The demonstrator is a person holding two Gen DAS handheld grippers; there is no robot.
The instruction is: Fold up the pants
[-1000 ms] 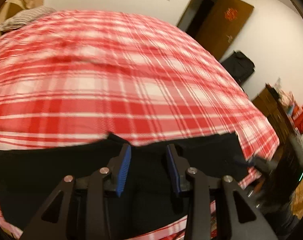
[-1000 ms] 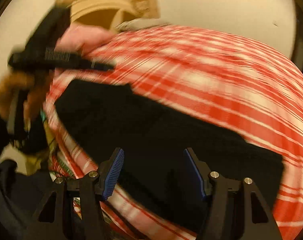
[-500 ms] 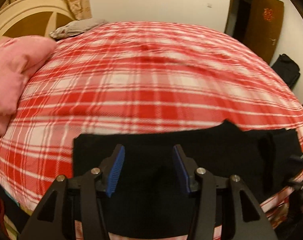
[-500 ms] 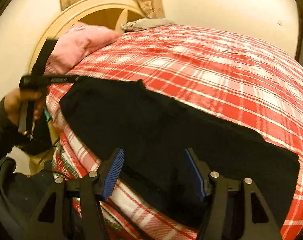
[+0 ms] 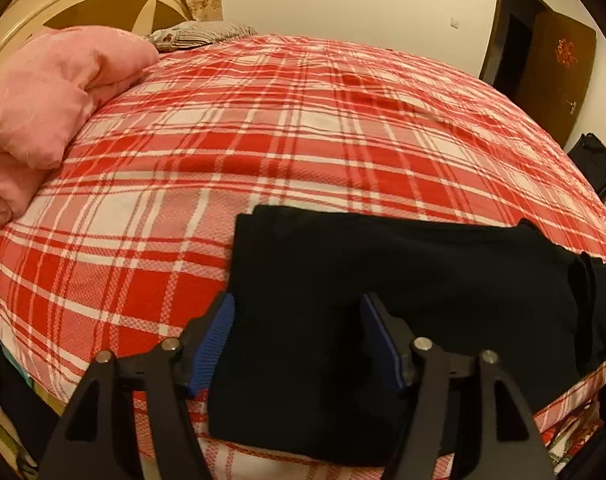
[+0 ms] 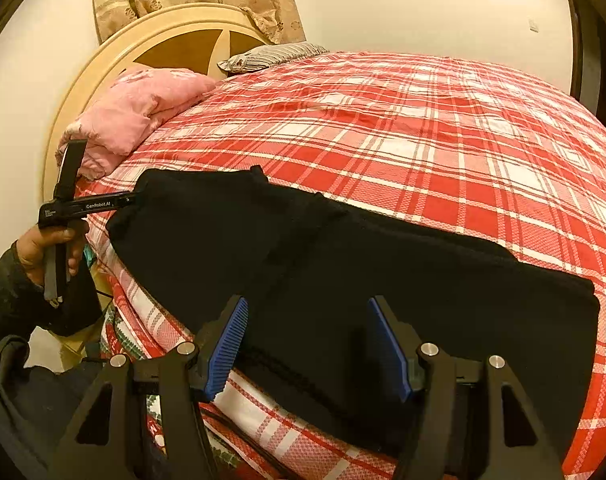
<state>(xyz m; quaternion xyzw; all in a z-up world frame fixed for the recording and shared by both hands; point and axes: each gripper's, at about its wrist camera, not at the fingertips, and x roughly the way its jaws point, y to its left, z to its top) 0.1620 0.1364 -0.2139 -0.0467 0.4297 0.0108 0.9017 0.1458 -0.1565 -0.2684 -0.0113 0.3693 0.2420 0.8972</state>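
While the black pants (image 5: 403, 280) are lying stretched in a long band along the near edge of the plaid bedspread (image 5: 303, 120), both tools are hovering over them with nothing gripped. Seen from its own camera, the left gripper (image 5: 299, 340) is standing wide open, its blue pads straddling the squared-off end of the cloth, whose corner is sitting at about ten o'clock from the left pad; that placement reads as lining up for a pinch on this end so it can be carried over the rest. From the right wrist camera, the right gripper (image 6: 307, 344) is likewise spread wide and holding nothing, poised above the near hem at six o'clock, with the far end of the garment running out toward ten o'clock, where the other handheld tool is nosing at the cloth. Printed on that tool's side bar is white lettering that seems to read "GenRobot.AI"; smaller text beside it is too fine to make out. A pink quilt (image 6: 143, 108) is bunched at ten o'clock by the round headboard (image 6: 115, 60), well apart from the garment, leaving a broad open stretch of bedspread beyond it for folding.
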